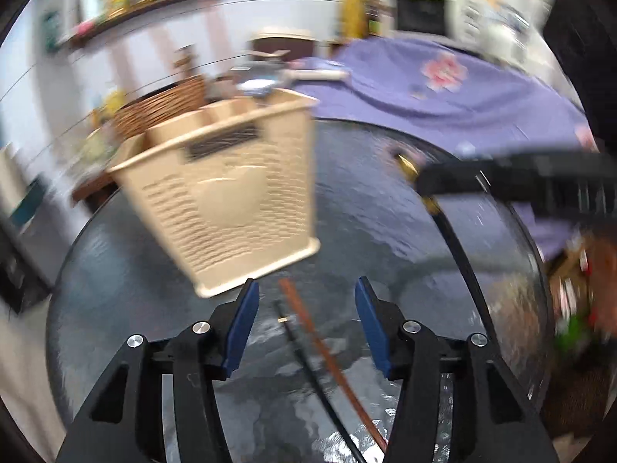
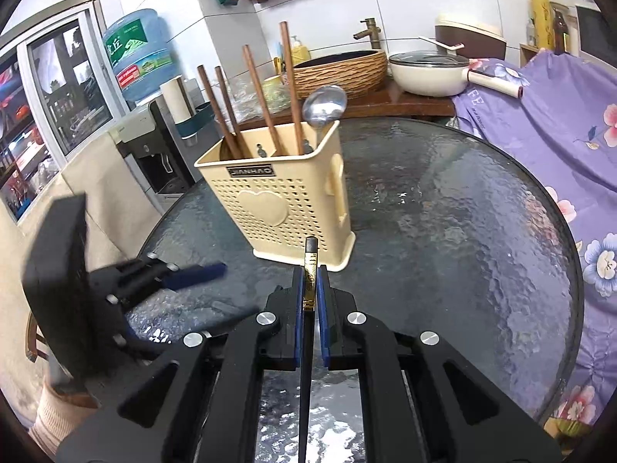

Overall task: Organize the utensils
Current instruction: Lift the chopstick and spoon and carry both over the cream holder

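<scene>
Left tongs stand wide w/ nothing between the pads; below them on the glass bench lie a brown chopstick and a black chopstick, side by side, just in front of the cream holder.

The holder has wooden chopsticks upright in the left and middle compartments and a metal spoon at the right end.

Right tongs are pinched narrow on a black gold-banded chopstick, tip pointing toward the holder's base (the left-wrist view is blurred, so exact gaps are unclear).

Judgement: the step is dropping this stick in w/ the others. Raise it above the rim first, tilt it near upright, aim for a chopstick compartment rather than the spoon's, and release only once the tip is inside. Keep the left tongs clear.
</scene>
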`<state>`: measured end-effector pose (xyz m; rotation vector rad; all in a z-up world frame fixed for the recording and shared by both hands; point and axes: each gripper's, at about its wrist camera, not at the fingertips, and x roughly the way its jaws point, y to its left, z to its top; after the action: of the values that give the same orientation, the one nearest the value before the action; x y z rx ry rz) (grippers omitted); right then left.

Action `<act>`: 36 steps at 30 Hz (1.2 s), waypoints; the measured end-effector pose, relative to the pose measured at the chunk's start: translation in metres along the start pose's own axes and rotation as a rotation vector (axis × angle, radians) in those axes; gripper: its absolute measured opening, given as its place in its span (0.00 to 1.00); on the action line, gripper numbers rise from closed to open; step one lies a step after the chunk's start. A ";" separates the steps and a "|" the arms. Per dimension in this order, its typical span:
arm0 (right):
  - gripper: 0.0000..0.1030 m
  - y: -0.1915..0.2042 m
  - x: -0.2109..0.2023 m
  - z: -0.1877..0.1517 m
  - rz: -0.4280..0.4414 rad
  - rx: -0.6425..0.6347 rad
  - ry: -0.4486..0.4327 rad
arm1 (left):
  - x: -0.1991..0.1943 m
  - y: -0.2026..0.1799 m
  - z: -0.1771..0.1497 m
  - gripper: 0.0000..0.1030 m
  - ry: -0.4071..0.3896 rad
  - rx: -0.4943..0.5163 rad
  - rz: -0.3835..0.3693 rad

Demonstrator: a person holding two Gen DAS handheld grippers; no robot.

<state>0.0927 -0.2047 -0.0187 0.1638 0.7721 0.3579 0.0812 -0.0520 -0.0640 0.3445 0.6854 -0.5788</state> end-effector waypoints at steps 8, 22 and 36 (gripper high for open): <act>0.07 -0.012 0.002 0.000 -0.012 0.015 0.005 | 0.037 -0.019 -0.002 0.56 0.086 0.209 -0.159; 0.07 -0.028 -0.003 -0.004 -0.034 0.053 0.001 | 0.082 -0.028 0.000 0.54 0.225 0.318 -0.269; 0.07 -0.032 -0.003 -0.004 -0.033 0.062 0.003 | 0.087 -0.025 0.008 0.35 0.246 0.282 -0.320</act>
<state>0.0957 -0.2356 -0.0284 0.2088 0.7885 0.3033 0.1242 -0.1087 -0.1197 0.5809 0.9060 -0.9526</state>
